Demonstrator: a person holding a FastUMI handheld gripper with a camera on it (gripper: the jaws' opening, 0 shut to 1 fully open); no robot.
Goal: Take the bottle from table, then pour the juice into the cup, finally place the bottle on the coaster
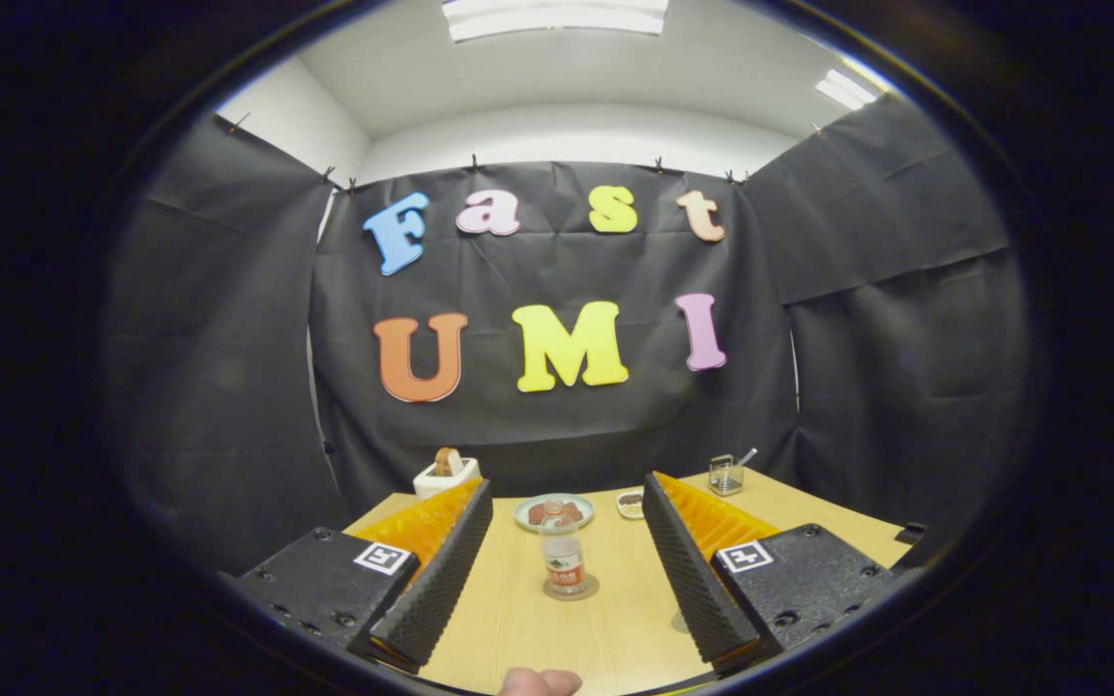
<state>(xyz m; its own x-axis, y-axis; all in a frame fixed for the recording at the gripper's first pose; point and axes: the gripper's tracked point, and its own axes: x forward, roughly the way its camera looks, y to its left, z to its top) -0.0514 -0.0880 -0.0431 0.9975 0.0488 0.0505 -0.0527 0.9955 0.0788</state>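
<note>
A light wooden table (615, 619) stands in front of the black cloth wall (557, 425), which is clipped up along its top edge and hangs in folds behind it. Above the cloth, white walls (576, 130) and a white ceiling carry bright light panels (554, 16).

Gripper (567, 503) at the bottom of the frame is chunky: two wedge-shaped fingers (436, 570) with ribbed inner pads, each on a boxy mount with screw holes and a square black-and-white marker tag (382, 558) on top.
</note>
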